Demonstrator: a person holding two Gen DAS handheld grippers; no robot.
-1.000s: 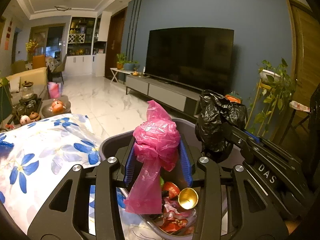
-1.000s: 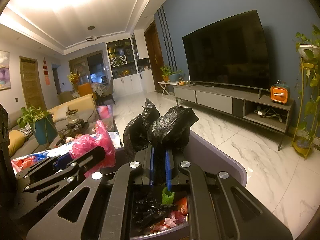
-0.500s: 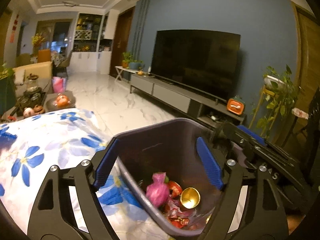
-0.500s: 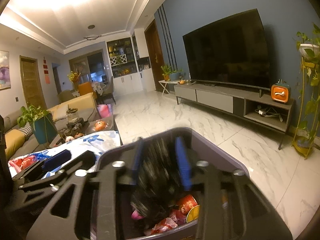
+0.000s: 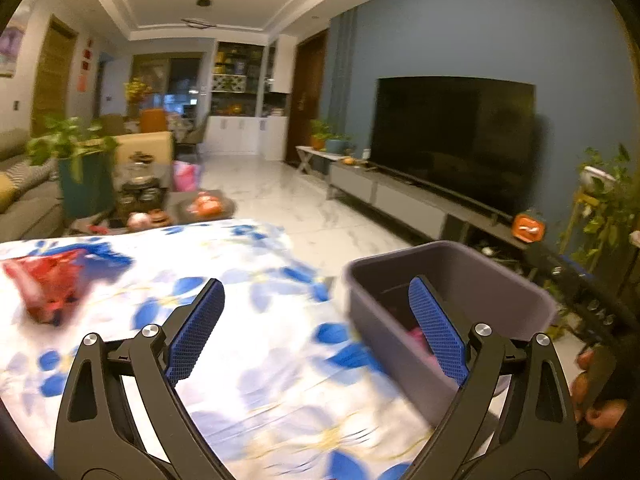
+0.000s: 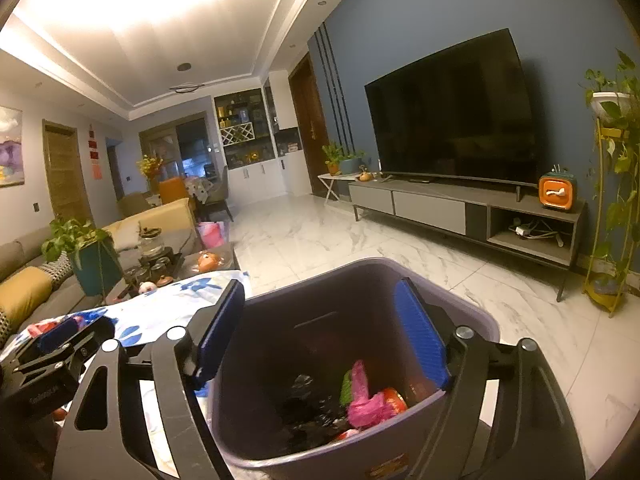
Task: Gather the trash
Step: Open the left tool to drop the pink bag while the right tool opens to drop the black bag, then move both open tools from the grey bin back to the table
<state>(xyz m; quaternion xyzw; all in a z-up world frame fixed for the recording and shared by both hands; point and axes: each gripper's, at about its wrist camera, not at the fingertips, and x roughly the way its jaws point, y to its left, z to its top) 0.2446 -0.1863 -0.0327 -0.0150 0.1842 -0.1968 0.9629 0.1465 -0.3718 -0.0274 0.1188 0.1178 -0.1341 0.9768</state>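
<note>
The room is a long living room with a blue-grey feature wall, a glossy white marble-look tile floor (image 6: 460, 280) and a stepped white ceiling. A big flat black television (image 6: 456, 120) sits at about 1 o'clock in the right wrist view, above a low grey media console (image 6: 464, 212) with one open cubby. A sofa with mustard cushions (image 6: 24, 292) lies at 9 o'clock.

The worktop (image 5: 248, 360) is draped in a smooth white cloth printed with blue flowers; it fills the lower middle of the left wrist view, blurred.

A rectangular bin (image 6: 360, 304) of matte grey-purple plastic with rounded corners stands at the worktop's right edge, at 6 o'clock in the right wrist view and 4 o'clock in the left. Inside it the collected trash lies in a heap: a crumpled black plastic bag (image 6: 308, 404), a crinkled pink plastic bag (image 6: 368, 404) and red and green wrapper scraps.

The right tongs (image 6: 320, 344) hang over the bin's mouth, their ribbed blue pads wide apart and opening further, with nothing between them. The left tongs (image 5: 316, 332) are over the cloth beside the bin, also spread wide and opening further, with nothing between the pads.

A crumpled red foil-like wrapper (image 5: 48, 284) lies on the cloth at 9 o'clock in the left wrist view, well apart from the bin.

An orange retro-shaped gadget (image 6: 556, 194) rests on the console's right end.
</note>
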